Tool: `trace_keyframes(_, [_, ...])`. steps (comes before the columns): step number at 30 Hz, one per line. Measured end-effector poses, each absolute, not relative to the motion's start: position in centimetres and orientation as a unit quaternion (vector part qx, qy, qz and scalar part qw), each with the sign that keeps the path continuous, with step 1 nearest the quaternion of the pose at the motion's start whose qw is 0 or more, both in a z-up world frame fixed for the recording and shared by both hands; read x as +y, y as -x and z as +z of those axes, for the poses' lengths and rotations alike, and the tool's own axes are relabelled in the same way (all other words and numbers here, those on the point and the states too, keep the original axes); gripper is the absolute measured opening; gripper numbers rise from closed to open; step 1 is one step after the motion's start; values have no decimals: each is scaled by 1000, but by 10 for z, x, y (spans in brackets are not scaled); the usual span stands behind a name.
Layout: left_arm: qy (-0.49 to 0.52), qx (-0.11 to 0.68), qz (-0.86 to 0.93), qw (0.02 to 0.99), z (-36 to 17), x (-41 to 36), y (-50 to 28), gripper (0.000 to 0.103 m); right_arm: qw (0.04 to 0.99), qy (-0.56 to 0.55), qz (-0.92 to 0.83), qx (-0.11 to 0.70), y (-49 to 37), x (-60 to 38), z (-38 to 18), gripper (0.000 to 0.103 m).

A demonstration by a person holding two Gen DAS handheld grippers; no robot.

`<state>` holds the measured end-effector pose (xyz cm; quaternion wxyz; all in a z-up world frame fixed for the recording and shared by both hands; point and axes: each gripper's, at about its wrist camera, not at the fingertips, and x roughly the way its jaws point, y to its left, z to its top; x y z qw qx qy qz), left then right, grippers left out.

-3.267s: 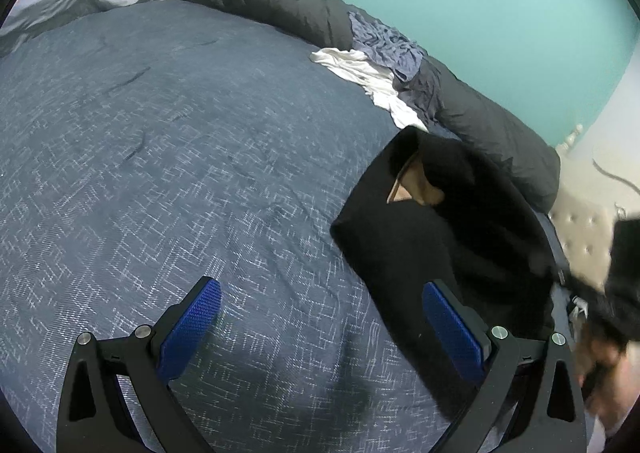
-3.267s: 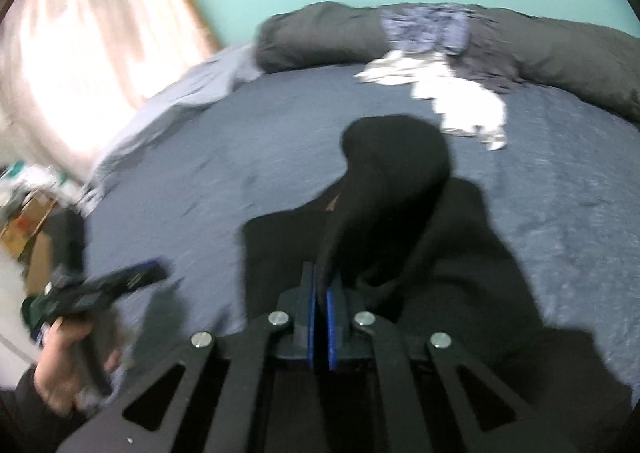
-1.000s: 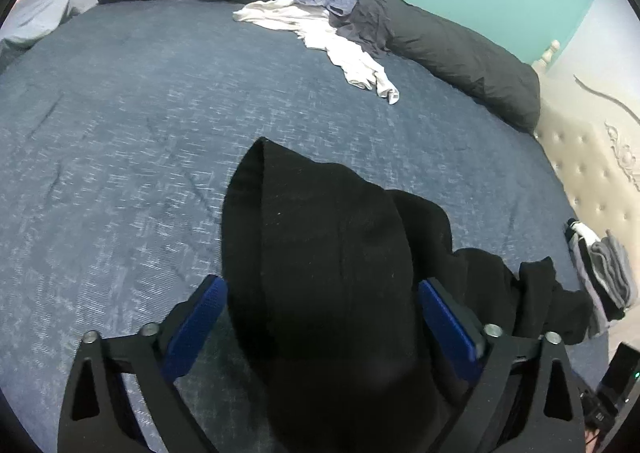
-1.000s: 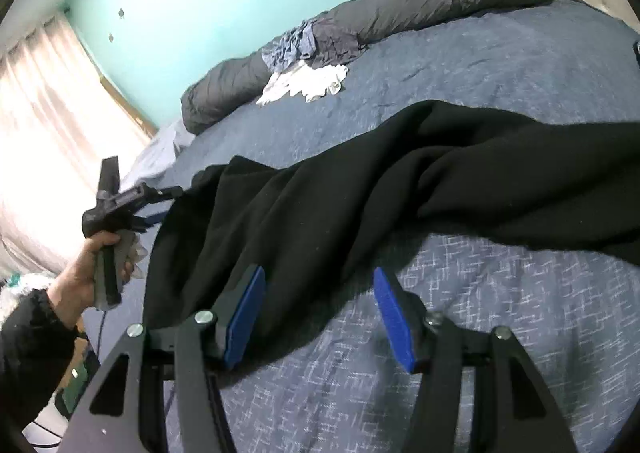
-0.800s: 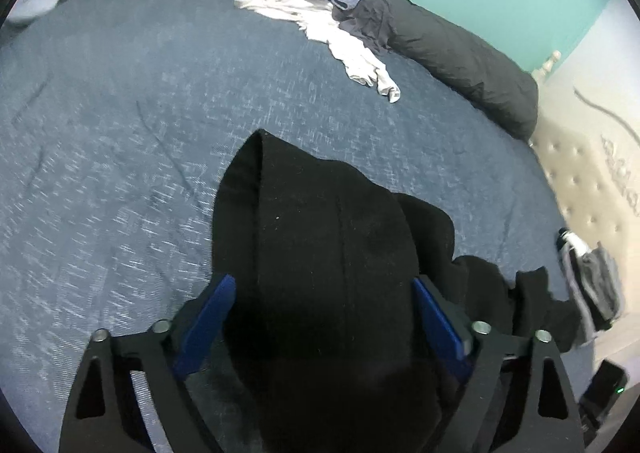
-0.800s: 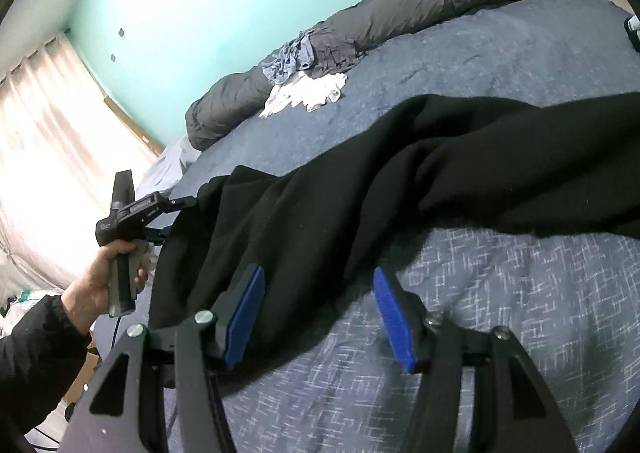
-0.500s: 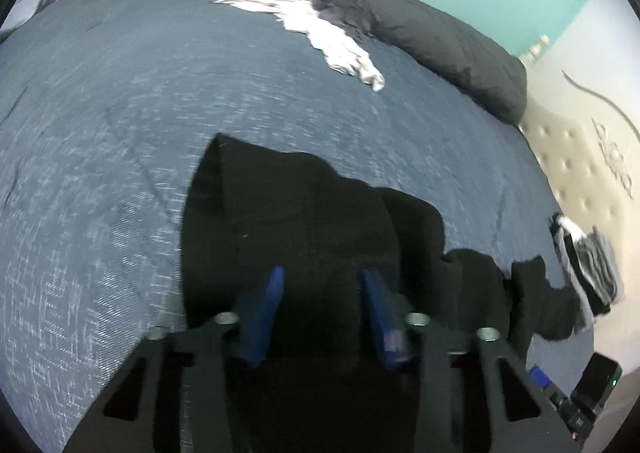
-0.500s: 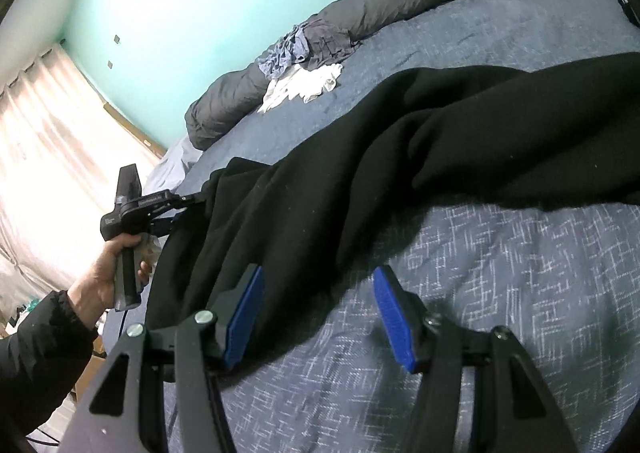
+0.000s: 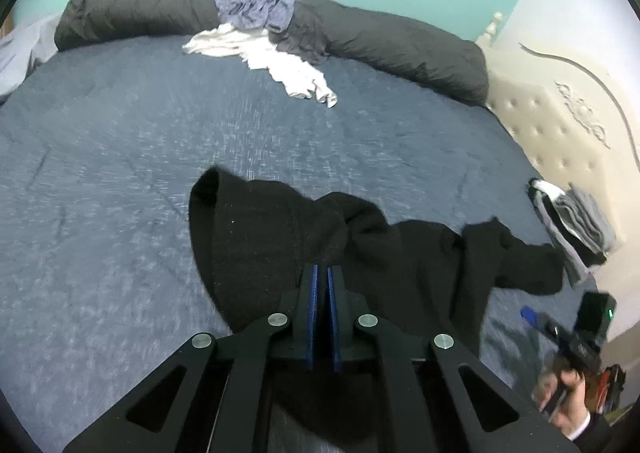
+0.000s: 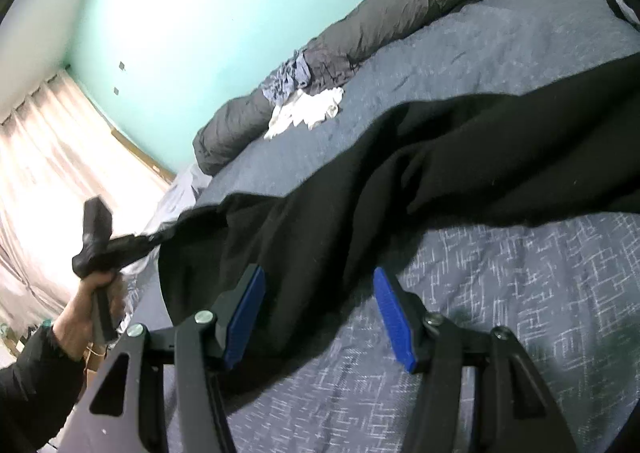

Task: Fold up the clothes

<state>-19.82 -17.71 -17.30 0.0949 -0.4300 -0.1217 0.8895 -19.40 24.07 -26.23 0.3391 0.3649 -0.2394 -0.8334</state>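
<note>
The black garment (image 9: 280,245) lies on the bed (image 9: 120,173), on its blue-grey cover. Its long axis runs across the bed, from the edge beside the left claw toward the side with the cream headboard (image 9: 560,125). In the left wrist view a rounded end of it, maybe a hood, points away toward the far grey rolled duvet (image 9: 380,41), and a narrower part, perhaps a sleeve, reaches to the right and ends near a small stack of folded grey clothes (image 9: 576,225).

The left claw (image 9: 320,273) is closed, its blue pads pressed together on a fold of the black garment, and the cloth rises in a ridge up to the tips. The view is a little blurred there.

The right claw (image 10: 320,285) stands about half open. The near edge of the garment lies between its pads, but they do not press on it.

A white cloth (image 9: 280,61) and a crumpled blue-grey cloth (image 9: 256,9) lie by the duvet, well apart from the garment.
</note>
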Motion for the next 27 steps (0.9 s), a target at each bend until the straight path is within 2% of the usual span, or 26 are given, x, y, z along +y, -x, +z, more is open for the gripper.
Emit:
trace_keyframes(5, [451, -123, 878, 106, -169, -177, 157, 5, 343, -357, -836, -239, 189, 243, -251, 58])
trace_keyframes(14, [538, -114, 828, 110, -231, -169, 121, 5, 335, -348, -842, -240, 183, 245, -237, 58])
trace_keyframes(19, [517, -127, 842, 81, -223, -190, 115, 8, 331, -348, -844, -239, 179, 246, -235, 58])
trace_keyframes(21, [503, -128, 852, 72, -214, -199, 117, 13, 329, -349, -844, -238, 179, 246, -237, 58])
trace_keyframes(24, [489, -142, 858, 65, -205, -212, 132, 37, 328, -354, -842, -242, 180, 247, -241, 58])
trace_keyframes(26, [485, -156, 858, 64, -202, -219, 145, 57, 328, -357, -841, -242, 180, 246, -244, 58])
trace_keyframes(27, [483, -162, 859, 61, -201, -223, 153, 59, 329, -358, -841, -239, 179, 245, -244, 58])
